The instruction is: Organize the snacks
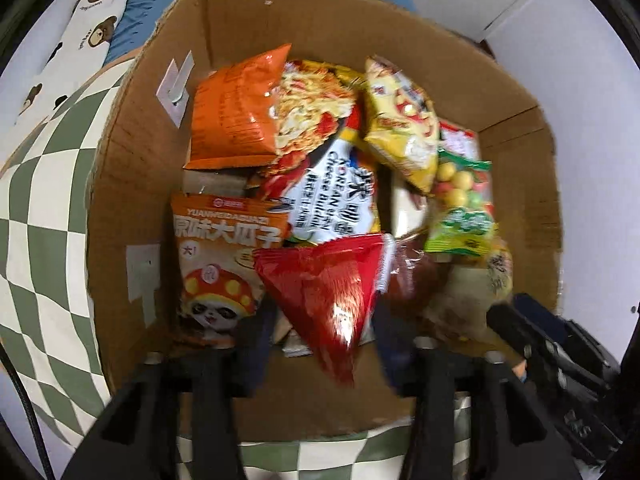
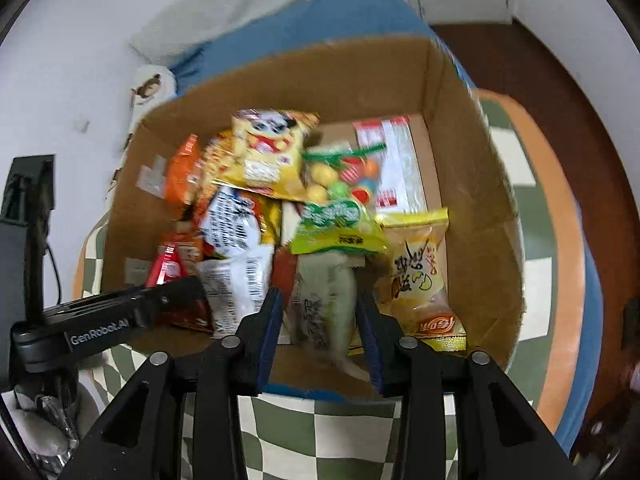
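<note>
Snack packets are seen heaped in an open brown cardboard box (image 1: 120,200), above which the left claw (image 1: 324,348) and right claw (image 2: 320,320) are held part-open, nothing gripped in either.

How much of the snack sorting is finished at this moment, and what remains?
Done: many snack packets already lie in the cardboard box. In hand: the left gripper is open around a red packet, the right gripper around a pale packet. Left: no loose snacks show outside the box.
</note>
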Motion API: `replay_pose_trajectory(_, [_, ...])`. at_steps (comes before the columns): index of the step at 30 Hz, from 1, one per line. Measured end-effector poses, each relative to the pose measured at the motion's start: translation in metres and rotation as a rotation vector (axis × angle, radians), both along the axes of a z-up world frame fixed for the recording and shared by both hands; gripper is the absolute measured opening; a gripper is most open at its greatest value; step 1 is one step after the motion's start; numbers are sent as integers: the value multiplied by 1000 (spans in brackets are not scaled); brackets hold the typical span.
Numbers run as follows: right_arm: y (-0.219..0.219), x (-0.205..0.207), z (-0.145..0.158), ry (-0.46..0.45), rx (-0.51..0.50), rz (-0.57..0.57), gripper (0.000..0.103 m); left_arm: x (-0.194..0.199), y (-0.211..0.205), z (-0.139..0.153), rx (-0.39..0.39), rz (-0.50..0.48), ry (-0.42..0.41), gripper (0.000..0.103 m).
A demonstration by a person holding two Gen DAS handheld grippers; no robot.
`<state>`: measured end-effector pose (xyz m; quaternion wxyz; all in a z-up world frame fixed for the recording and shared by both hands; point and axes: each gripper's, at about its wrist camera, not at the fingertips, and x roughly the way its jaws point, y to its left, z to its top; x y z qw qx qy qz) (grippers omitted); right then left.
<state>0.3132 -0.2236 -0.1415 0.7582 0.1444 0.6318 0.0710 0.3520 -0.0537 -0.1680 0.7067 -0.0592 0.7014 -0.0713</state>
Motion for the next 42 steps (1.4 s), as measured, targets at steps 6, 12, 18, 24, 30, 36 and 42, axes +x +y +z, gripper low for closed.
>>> replay_pose_trajectory(6, [1, 6, -15, 60, -111, 12, 99, 5, 1, 6, 61, -9, -66, 86])
replay_pose_trajectory(12, [1, 6, -10, 32, -182, 15, 99, 4, 2, 11, 111, -9, -100, 90])
replay_pose_trajectory(18, [-2, -3, 8, -15, -204, 5, 99, -5, 0, 22, 117, 2, -159, 90])
replay_pose_trajectory(24, [-3, -30, 44, -112, -234, -2, 99, -38, 10, 67, 122, 17, -282, 90])
replay_pose_trajectory(30, [-5, -69, 86, -222, -250, -29, 100, -85, 16, 112, 116, 16, -395, 90])
replay_pose_trajectory(36, [-5, -115, 138, -335, -252, -47, 101, -135, 23, 151, 101, 10, -462, 90])
replay_pose_trajectory(42, [2, -166, 185, -424, -244, -46, 102, -182, 29, 185, 101, 14, -524, 90])
